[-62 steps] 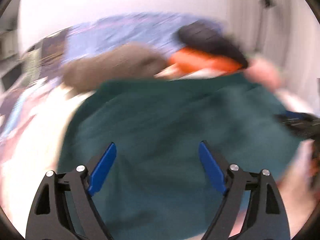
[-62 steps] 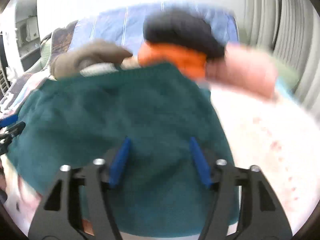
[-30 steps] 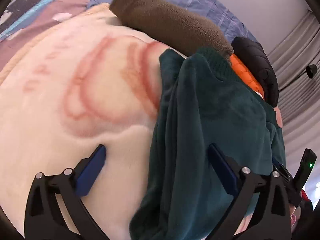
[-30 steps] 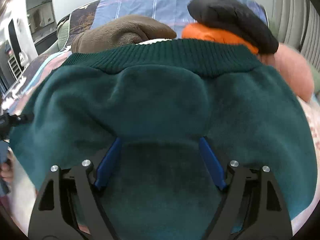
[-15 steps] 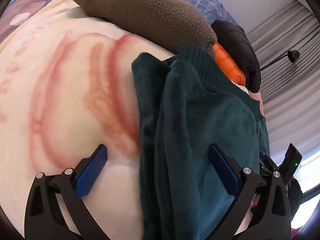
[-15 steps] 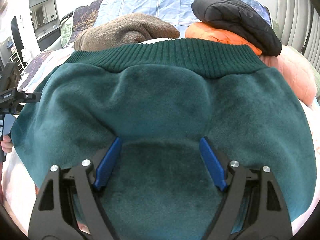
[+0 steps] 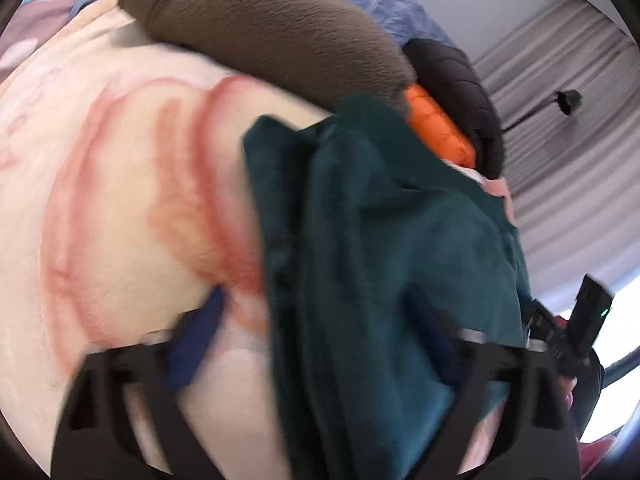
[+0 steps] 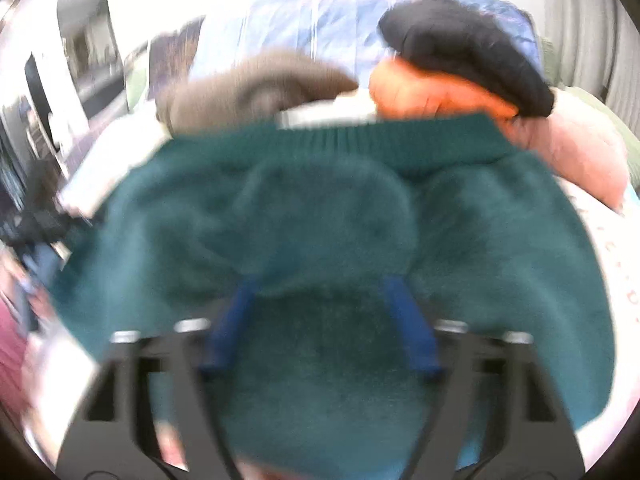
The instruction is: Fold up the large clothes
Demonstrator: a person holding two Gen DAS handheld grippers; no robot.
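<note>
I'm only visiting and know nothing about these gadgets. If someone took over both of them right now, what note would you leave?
Left tool: jaws have just been closing astride the side edge of the green sweater. One pad looks clear of the cloth, so no grip yet.
Right tool: jaws have just been closing with sweater cloth between them. The picture is too blurred to tell if it is pinched.
Things: the sweater lies on the cream blanket, its ribbed band towards the brown fleece.
Done: its side edge looks doubled over.
Left: probably get a firm hold with both tools and finish the fold.
</note>
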